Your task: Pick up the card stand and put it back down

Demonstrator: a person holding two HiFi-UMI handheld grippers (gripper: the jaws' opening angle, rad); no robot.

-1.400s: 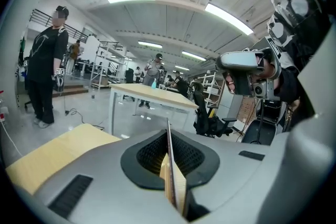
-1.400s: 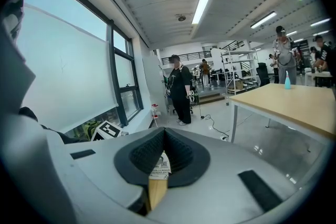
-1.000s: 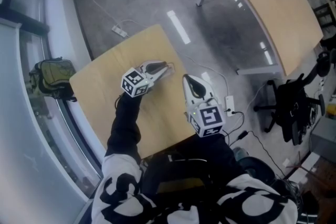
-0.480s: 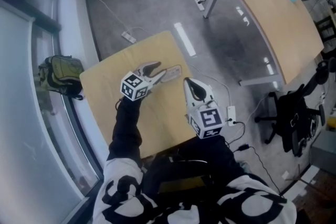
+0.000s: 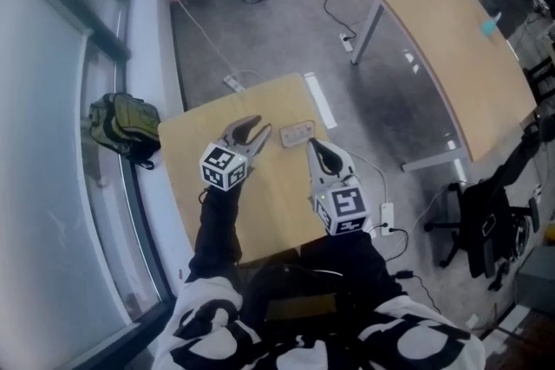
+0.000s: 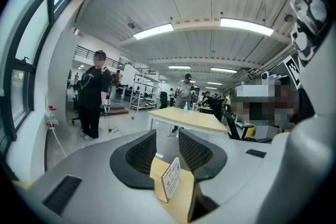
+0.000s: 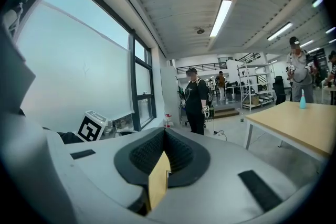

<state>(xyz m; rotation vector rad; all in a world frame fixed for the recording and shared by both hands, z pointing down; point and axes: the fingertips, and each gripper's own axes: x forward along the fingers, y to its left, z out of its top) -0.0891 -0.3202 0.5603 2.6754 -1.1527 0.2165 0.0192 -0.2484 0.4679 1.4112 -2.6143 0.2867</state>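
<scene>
- While the left gripper's (image 6: 167, 136) jaws stand apart, having just been opening, nothing sits between them.
- Just beyond them, the card stand (image 5: 297, 133) stands on the tabletop (image 5: 192, 143).
- Beside the card stand, the right gripper's (image 7: 164, 131) jaws are together and empty.
- It looks light, stiff and easily tipped, so I would pinch its base, not the thin card.

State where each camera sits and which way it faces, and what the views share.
Head view: on the person's head, looking steeply down at the table; left sleeve, left claw and right claw show.
Left gripper view: on the left claw, level along its just-opened jaws, empty; card stand beyond.
Right gripper view: on the right claw, along its shut jaws past the window.
Shared: card stand, head and left views; person in black, all three.
</scene>
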